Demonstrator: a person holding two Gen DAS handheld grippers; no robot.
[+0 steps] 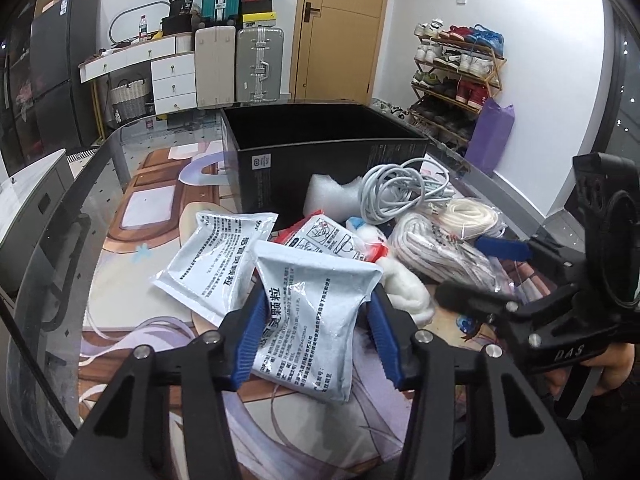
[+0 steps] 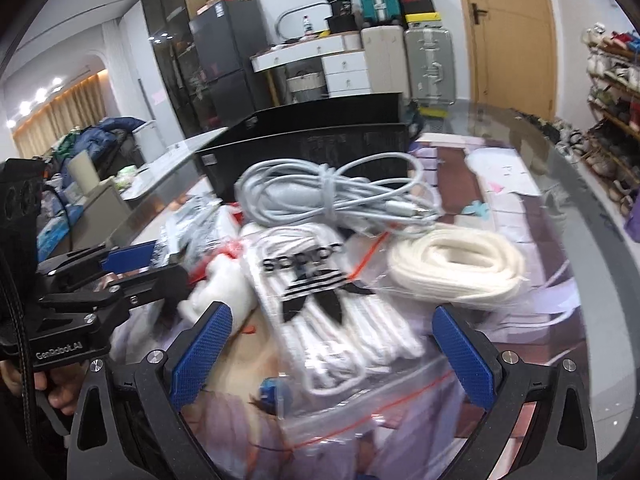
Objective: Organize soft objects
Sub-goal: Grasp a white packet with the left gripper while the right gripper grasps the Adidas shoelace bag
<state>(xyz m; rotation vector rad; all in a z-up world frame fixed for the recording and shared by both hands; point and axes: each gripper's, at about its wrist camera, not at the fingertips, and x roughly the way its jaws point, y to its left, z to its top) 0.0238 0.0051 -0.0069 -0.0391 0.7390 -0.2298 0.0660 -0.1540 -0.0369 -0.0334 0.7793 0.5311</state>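
Observation:
My left gripper (image 1: pixel 316 312) is shut on a pale blue-white granule packet (image 1: pixel 308 312), pinched between its blue pads. A second such packet (image 1: pixel 216 256) lies to its left, a red-and-white packet (image 1: pixel 324 236) behind. My right gripper (image 2: pixel 332 344) is open, its jaws either side of a bagged white Adidas sock bundle (image 2: pixel 320 296); it also shows at the right of the left wrist view (image 1: pixel 500 248). A grey cable coil (image 2: pixel 332 196), a cream rope coil (image 2: pixel 456 264), a white plush (image 1: pixel 404 292) and foam (image 1: pixel 328 192) lie nearby. An open black box (image 1: pixel 320 148) stands behind the pile.
The pile lies on a glass table over a printed mat (image 1: pixel 152 208). Around the room are suitcases (image 1: pixel 256 64), a white drawer unit (image 1: pixel 172 76), a shoe rack (image 1: pixel 456 72), a purple bag (image 1: pixel 492 136) and a wooden door (image 1: pixel 340 28).

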